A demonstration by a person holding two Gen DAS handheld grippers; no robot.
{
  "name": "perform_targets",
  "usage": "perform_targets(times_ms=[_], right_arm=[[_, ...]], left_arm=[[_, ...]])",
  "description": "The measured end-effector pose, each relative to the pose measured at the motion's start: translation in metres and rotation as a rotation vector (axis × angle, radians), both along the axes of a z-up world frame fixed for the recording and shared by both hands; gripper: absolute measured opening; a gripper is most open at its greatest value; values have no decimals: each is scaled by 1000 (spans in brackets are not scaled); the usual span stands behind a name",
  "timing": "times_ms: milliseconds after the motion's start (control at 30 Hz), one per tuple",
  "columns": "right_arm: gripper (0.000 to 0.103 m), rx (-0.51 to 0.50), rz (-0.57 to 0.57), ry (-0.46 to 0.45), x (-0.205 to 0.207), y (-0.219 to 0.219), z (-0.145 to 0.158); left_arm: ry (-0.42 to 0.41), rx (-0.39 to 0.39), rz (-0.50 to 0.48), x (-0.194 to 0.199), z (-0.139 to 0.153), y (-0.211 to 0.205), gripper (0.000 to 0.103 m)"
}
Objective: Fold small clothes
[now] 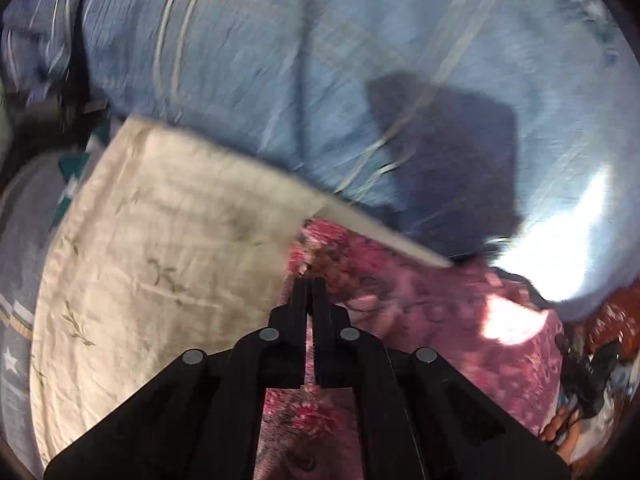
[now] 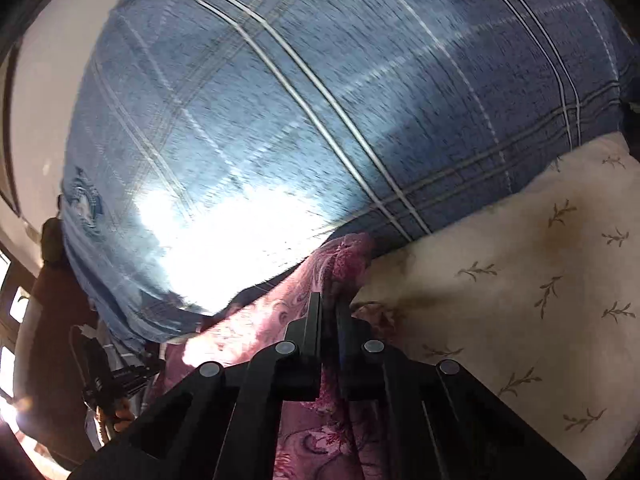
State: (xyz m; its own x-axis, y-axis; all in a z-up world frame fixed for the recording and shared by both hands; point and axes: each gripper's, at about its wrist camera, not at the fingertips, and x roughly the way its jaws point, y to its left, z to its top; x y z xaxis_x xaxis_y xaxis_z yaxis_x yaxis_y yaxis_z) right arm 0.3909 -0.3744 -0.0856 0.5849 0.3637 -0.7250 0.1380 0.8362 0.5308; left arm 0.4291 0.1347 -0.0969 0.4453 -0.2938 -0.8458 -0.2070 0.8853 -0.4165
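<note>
The left gripper (image 1: 308,286) has its two black fingers (image 1: 298,308) pinched tight on the pink flowery cloth (image 1: 420,312), and a thin bit of the cloth shows in the slit between them. The cloth spreads out to the right of the fingers and under them, with a bright patch of sun on it. To the left lies a cream pillow (image 1: 160,248) with small leaf prints, and its edge lies over part of the pink cloth. Far behind is a big blue checked blanket (image 1: 300,60) on the bed. The right gripper (image 2: 328,300) is also squeezed shut on the pink flowery cloth (image 2: 320,264), which bunches up past its fingers (image 2: 314,320) and hangs down between them. The cream pillow (image 2: 520,280) is on the right, and the blue checked blanket (image 2: 320,80) is far behind.
</note>
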Motion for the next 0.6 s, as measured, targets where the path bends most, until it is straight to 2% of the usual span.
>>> perform_targets(times_ms=[33,67,133,200,300,333,367,433,467,500,533,567,600], right_arm=[[6,5,-3,67,4,0,-14],[6,26,-14,79,2,-1,-18],[12,85,-43,5,-13,-6,-4],[12,156,-19,-72,-33,-7,16],[12,175,86,-140,-70,9,41],[12,163,124,-148,-81,17,45],[13,160,154,-153,-89,24,45],[14,101,193,-117,-100,42,30],[14,34,192,-49,-101,48,12],[9,-14,195,6,-100,53,-3],[5,-17,176,-51,-107,52,0],[6,-26,157,-50,-112,46,5],[9,-19,137,-39,-117,44,14]], left_arm=[[-13,-39,25,-2,0,6,0],[-16,-66,36,-5,3,10,0],[-41,-99,30,-15,15,18,0],[-81,-97,-16,-32,33,21,1],[-154,-48,-131,-74,57,4,6],[-170,-44,-163,-86,59,-2,15],[-171,-31,-186,-97,58,-7,31],[-160,48,-213,-114,44,-24,42],[-136,102,-215,-117,33,-31,42],[-119,152,-211,-114,24,-42,42],[-141,190,-204,-118,24,-46,42],[-143,203,-201,-121,29,-47,42],[-134,182,-203,-125,34,-45,42]])
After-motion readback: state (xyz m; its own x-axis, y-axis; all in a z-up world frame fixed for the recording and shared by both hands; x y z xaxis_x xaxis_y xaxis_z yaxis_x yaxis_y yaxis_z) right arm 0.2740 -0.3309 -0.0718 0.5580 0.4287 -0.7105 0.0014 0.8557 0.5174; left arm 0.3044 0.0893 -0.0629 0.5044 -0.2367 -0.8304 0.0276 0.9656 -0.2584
